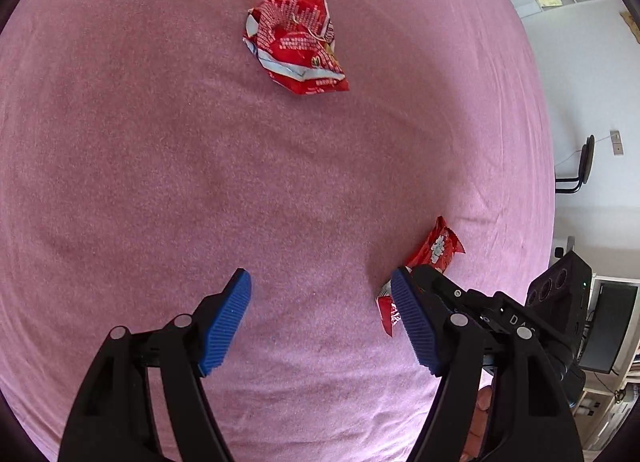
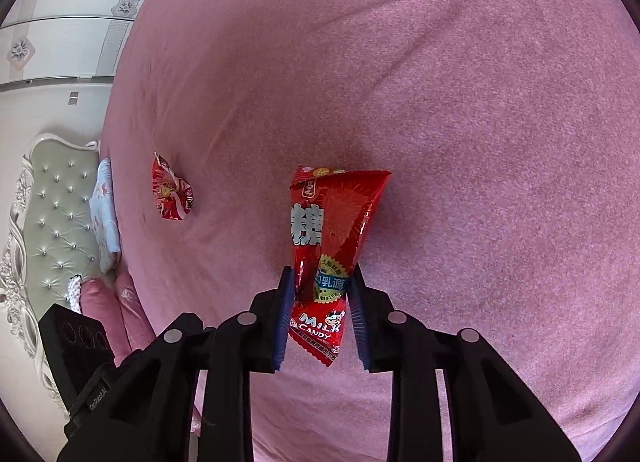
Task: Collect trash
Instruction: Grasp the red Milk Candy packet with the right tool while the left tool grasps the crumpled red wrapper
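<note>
Right gripper [image 2: 320,302] pinching the red crinkly-film milk candy bag [image 2: 332,246] near its lower end, far corner resting on the pink bed cover [image 2: 480,142]. Left gripper [image 1: 320,322] spread wide, holding nothing. Crumpled red foil snack wrapper [image 1: 296,42] lying well apart, ahead. Probably light, limp, slippery; best gripped across a bunched fold.
</note>
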`<action>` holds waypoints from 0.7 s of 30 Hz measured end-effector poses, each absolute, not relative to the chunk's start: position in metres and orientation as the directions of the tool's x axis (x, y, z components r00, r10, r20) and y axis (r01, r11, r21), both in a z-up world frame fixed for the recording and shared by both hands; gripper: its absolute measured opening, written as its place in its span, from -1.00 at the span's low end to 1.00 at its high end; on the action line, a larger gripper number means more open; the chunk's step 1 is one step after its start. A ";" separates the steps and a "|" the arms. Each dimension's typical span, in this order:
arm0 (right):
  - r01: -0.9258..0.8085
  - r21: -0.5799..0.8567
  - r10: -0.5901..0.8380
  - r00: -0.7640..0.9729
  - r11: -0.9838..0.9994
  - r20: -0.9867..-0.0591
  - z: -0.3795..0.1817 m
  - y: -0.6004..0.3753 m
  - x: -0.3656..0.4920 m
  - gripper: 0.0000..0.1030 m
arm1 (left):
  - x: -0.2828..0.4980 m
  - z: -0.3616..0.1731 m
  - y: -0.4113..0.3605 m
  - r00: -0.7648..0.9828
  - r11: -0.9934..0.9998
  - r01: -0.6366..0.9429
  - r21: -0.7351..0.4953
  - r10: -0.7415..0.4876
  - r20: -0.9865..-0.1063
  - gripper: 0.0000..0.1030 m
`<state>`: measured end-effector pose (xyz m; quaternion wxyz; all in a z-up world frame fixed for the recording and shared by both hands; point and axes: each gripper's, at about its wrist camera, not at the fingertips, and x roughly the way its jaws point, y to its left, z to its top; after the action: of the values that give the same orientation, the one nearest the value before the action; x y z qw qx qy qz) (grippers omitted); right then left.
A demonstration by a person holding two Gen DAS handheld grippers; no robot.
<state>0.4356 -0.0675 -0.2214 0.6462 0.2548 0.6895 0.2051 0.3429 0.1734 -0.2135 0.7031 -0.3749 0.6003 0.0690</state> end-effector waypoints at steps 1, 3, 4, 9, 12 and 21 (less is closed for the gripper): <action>0.073 0.619 0.623 -0.033 0.782 -0.782 -0.220 -0.063 0.438 -0.53 | 0.347 -0.215 0.179 0.275 0.704 -0.556 -0.443 -0.347 -0.897 0.40; 0.053 0.636 0.638 -0.037 0.770 -0.769 -0.219 -0.053 0.446 -0.53 | 0.356 -0.217 0.190 0.287 0.691 -0.574 -0.440 -0.333 -0.898 0.40; 0.048 0.641 0.643 -0.039 0.766 -0.765 -0.219 -0.048 0.450 -0.53 | 0.360 -0.219 0.196 0.294 0.680 -0.586 -0.440 -0.328 -0.898 0.40; 0.034 0.660 0.661 -0.047 0.750 -0.749 -0.221 -0.033 0.460 -0.53 | 0.384 -0.230 0.225 0.320 0.601 -0.657 -0.455 -0.324 -0.890 0.40; 0.024 0.664 0.664 -0.055 0.747 -0.746 -0.222 -0.027 0.461 -0.53 | 0.399 -0.232 0.232 0.315 0.584 -0.683 -0.438 -0.306 -0.899 0.40; 0.019 0.674 0.673 -0.085 0.739 -0.735 -0.232 -0.036 0.461 -0.53 | 0.419 -0.256 0.242 0.280 0.531 -0.747 -0.400 -0.295 -0.914 0.40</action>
<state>0.4610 -0.0359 -0.2324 0.6283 0.2508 0.6889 0.2603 0.4186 0.2419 -0.2556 0.6595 -0.4527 0.5751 0.1714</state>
